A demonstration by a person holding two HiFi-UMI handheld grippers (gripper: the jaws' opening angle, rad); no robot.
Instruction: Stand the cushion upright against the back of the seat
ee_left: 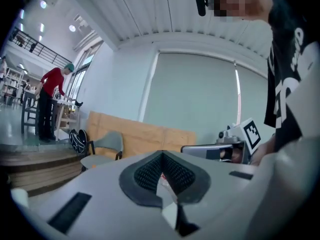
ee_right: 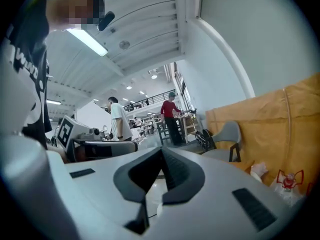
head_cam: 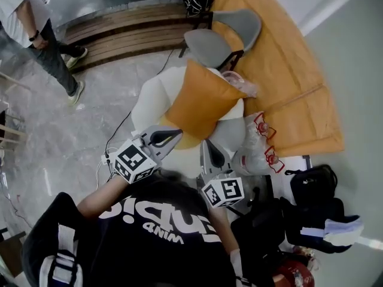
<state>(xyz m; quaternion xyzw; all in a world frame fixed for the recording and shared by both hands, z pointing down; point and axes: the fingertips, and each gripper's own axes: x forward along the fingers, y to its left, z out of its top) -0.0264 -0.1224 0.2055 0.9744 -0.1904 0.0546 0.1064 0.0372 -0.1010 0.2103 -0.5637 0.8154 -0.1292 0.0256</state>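
Both tongs are hovering shut and empty beneath the cushion.
The left tongs (head_cam: 164, 137) and right tongs (head_cam: 210, 154) are sitting fully closed, gripping nothing. The cushion (head_cam: 203, 103) is lying just up-frame at the centre, leaning corner-up on the seat (head_cam: 149, 100), with its long axis running lower left to upper right. The left tongs are looking nearer, beside its lower corner.

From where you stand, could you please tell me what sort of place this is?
Probably a large open workshop or lab hall: a railed upper gallery, a person in red at a workbench, and tall cardboard sheeting.
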